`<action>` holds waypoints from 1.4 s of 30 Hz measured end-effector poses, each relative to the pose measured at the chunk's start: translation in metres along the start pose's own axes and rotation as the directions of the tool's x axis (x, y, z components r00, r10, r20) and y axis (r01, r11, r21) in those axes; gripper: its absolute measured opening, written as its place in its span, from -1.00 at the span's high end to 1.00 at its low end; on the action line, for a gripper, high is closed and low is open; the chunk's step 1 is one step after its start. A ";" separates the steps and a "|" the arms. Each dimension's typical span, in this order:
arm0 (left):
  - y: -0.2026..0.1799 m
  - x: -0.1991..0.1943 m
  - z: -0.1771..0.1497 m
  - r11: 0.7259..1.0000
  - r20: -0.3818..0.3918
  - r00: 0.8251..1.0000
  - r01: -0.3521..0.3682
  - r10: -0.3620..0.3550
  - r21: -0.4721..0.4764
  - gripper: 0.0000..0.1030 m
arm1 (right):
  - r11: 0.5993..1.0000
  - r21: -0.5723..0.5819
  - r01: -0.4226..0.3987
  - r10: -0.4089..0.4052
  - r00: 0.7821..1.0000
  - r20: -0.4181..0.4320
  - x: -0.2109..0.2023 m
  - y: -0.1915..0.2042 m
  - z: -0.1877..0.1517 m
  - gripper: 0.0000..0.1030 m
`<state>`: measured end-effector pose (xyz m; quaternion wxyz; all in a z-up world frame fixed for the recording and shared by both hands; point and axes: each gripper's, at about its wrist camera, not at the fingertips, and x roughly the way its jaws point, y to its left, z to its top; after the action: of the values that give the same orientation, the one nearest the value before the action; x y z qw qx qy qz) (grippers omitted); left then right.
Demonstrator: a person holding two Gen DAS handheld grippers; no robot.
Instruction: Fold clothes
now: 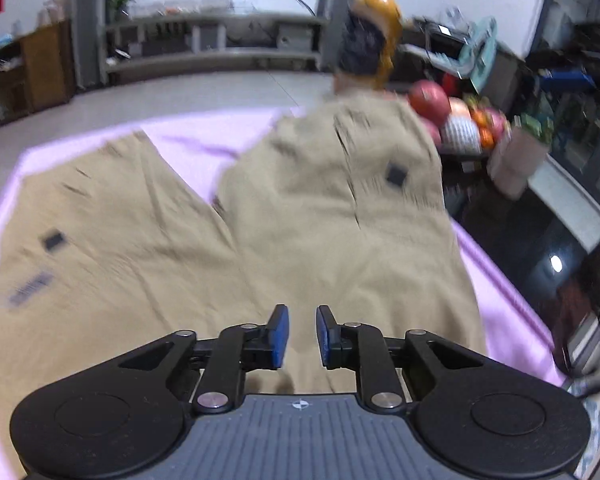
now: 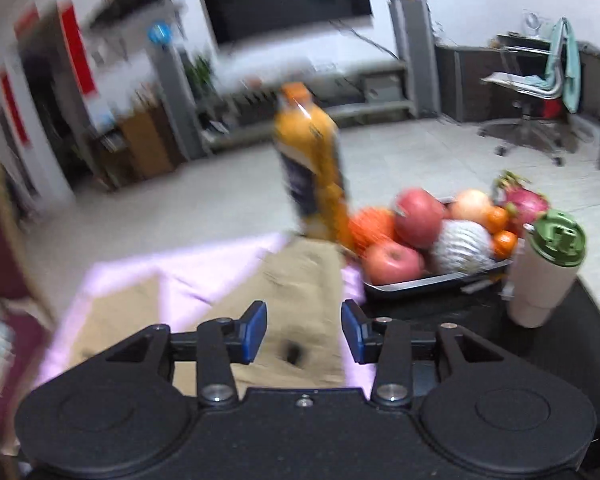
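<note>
Landmark: khaki shorts (image 1: pixel 292 216) are lying spread on a pink cloth (image 1: pixel 188 140) over the table, two legs fanning away from the cameras.
Left leg: it is lying flat to the left of the crotch, a dark patch and blurred lettering showing on it.
Left claw (image 1: pixel 302 338): it is hovering over the near edge of the shorts, jaws narrow with a small gap, nothing between the blue pads.
Right leg: it is bunching upward, its far end raised toward an orange bottle (image 2: pixel 312 172).
Right claw (image 2: pixel 304 332): it is hanging above the right leg, jaws moderately apart and empty.
Beyond the shorts' right edge: a tray of fruit (image 2: pixel 428 236) and a green-lidded cup (image 2: pixel 540 276) are crowding the table.
Fabric: soft woven cotton, creasing readily.
Step, as judged: regripping the waistband corners; pinching both layers and pulling taut should be keeping the fold square.
</note>
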<state>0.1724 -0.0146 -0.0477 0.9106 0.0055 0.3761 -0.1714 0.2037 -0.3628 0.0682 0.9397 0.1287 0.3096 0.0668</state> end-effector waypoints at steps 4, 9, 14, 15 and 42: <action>0.030 -0.047 0.016 0.997 0.084 0.996 -0.038 0.043 -0.061 0.63 | 0.980 0.080 -0.180 0.173 0.981 0.084 -0.016 0.027 0.006 0.30; 0.067 -0.038 0.007 0.979 0.083 0.984 -0.142 0.156 -0.148 0.60 | 0.888 0.210 -0.409 0.396 0.913 0.101 0.030 0.062 -0.017 0.33; 0.095 0.016 -0.017 0.946 0.009 0.976 -0.207 0.216 -0.249 0.68 | 0.883 0.323 -0.341 0.375 0.926 -0.047 0.131 0.072 -0.082 0.33; 0.096 0.024 -0.018 0.944 0.007 0.972 -0.228 0.236 -0.237 0.67 | 0.877 0.356 -0.323 0.375 0.923 -0.087 0.152 0.067 -0.094 0.34; 0.109 -0.029 -0.056 0.909 0.000 0.965 -0.248 0.263 -0.334 0.60 | 0.739 0.603 -0.300 0.353 0.935 0.032 0.125 -0.030 -0.159 0.62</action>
<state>0.1494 0.1048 -0.0808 0.9212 -0.1024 0.3750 0.0149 0.2098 -0.3336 -0.1344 0.8100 0.4683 0.3265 0.1345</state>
